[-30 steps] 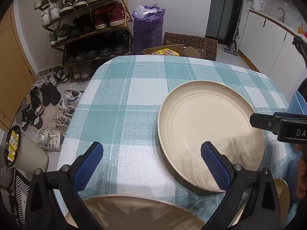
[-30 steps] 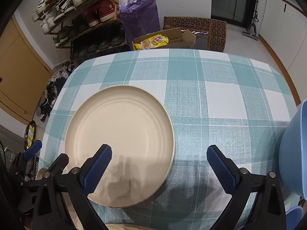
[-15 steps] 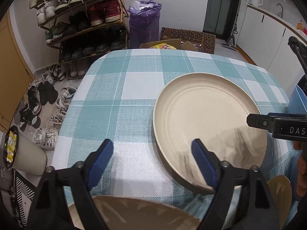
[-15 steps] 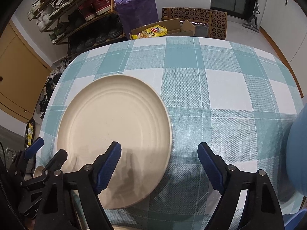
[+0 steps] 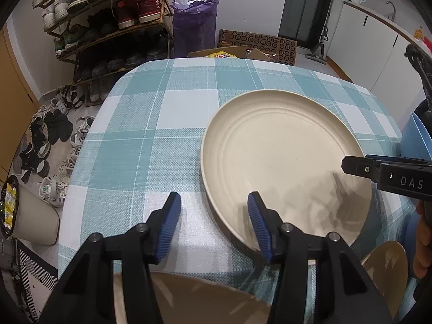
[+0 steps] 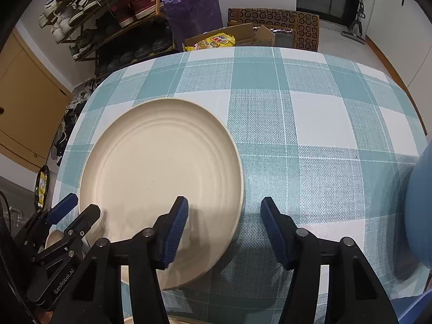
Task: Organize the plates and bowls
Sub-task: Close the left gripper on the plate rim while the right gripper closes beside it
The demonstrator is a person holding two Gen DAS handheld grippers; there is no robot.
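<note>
Although one cream plate (image 5: 283, 167) lies flat on the checked table (image 5: 151, 145), nothing is seen stacked on it, so the sorting appears to be at an early stage. Both tools are free of load: the left hand-held gripper (image 5: 214, 225) hovers with its jaws parted, one blue pad over bare cloth and the other over the plate's near-left rim; the right hand-held gripper (image 6: 225, 229) is likewise parted and grips nothing, its left pad over the plate's near-right edge, its right pad over cloth.

Pieces still judged outstanding: a tan dish (image 5: 189, 299) at the near table edge below the left tool, a smaller tan dish (image 5: 386, 267) low at the right, and a blue bowl (image 5: 414, 137) at the table's right side.

Only the left view shows the two tan dishes and the blue bowl's open rim. The right view gives the bowl (image 6: 419, 205) merely as a blurred blue mass, but it alone shows the open cloth to the plate's right and the left tool's fingers (image 6: 63, 208) beside the plate.
</note>
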